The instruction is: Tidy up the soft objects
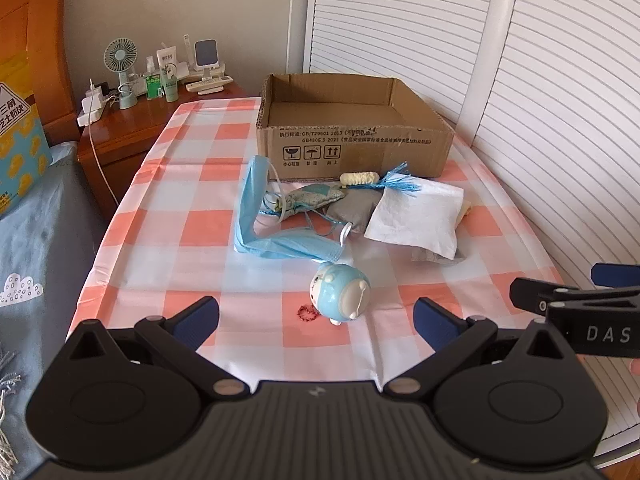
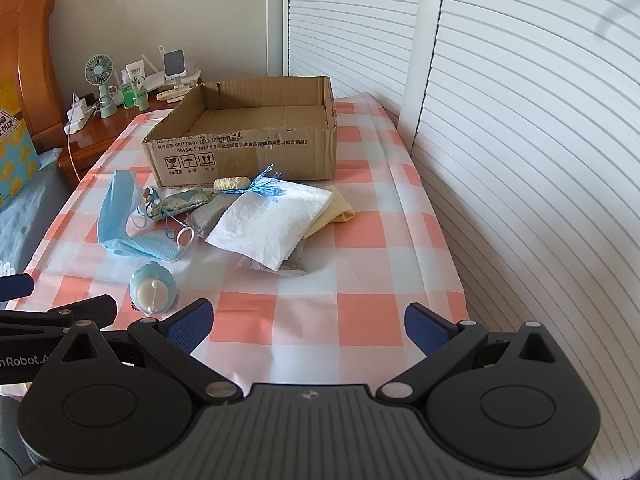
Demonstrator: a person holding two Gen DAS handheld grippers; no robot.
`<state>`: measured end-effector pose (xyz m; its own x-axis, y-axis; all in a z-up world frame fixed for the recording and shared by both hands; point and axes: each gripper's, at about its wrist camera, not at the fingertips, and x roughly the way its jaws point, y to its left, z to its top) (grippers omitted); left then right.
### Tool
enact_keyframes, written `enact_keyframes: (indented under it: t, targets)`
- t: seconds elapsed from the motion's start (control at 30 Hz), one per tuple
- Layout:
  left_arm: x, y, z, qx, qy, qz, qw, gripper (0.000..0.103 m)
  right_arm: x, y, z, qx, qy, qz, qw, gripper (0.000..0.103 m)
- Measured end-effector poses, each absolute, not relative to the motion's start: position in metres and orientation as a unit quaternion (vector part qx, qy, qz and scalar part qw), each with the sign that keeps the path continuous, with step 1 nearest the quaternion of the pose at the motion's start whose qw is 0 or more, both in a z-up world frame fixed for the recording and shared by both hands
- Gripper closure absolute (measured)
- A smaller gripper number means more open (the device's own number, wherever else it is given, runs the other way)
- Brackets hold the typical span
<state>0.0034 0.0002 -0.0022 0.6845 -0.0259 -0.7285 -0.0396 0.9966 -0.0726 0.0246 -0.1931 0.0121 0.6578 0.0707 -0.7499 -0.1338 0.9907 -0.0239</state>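
Note:
An open empty cardboard box (image 1: pixel 352 140) (image 2: pixel 248 148) stands at the far side of the checked table. In front of it lies a pile: a blue face mask (image 1: pixel 272 236) (image 2: pixel 128 224), a patterned sachet (image 1: pixel 312 198) (image 2: pixel 184 202), a grey pouch (image 1: pixel 354 210), a white cloth (image 1: pixel 416 216) (image 2: pixel 272 220), a yellow cloth (image 2: pixel 340 210) and a cream roll with blue tassel (image 1: pixel 376 180) (image 2: pixel 244 184). A blue round toy (image 1: pixel 340 292) (image 2: pixel 154 288) lies nearest. My left gripper (image 1: pixel 316 320) is open just before the toy. My right gripper (image 2: pixel 308 320) is open over bare tablecloth.
A wooden nightstand (image 1: pixel 132 120) with a small fan (image 1: pixel 120 64), bottles and chargers stands at the far left. A bed with a grey-blue cover (image 1: pixel 36 248) lies along the left. White louvred doors (image 1: pixel 540 100) close the right side.

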Motion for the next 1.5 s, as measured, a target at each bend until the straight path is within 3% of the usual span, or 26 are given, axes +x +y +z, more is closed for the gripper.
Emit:
enact_keyframes:
  t: [0.47, 1.17, 1.5]
  targets:
    - [0.020, 0.001, -0.018, -0.013, 0.397, -0.039, 0.917, 0.001, 0.037, -0.193, 0.006, -0.053, 0.385, 0.087, 0.917, 0.000]
    - [0.062, -0.005, -0.081, 0.007, 0.489, -0.068, 0.869, 0.000, 0.065, -0.218, -0.029, -0.039, 0.422, 0.068, 0.903, 0.000]
    - [0.062, -0.004, -0.085, 0.028, 0.461, -0.078, 0.883, 0.000, 0.071, -0.222, -0.038, -0.029, 0.428, 0.079, 0.900, 0.000]
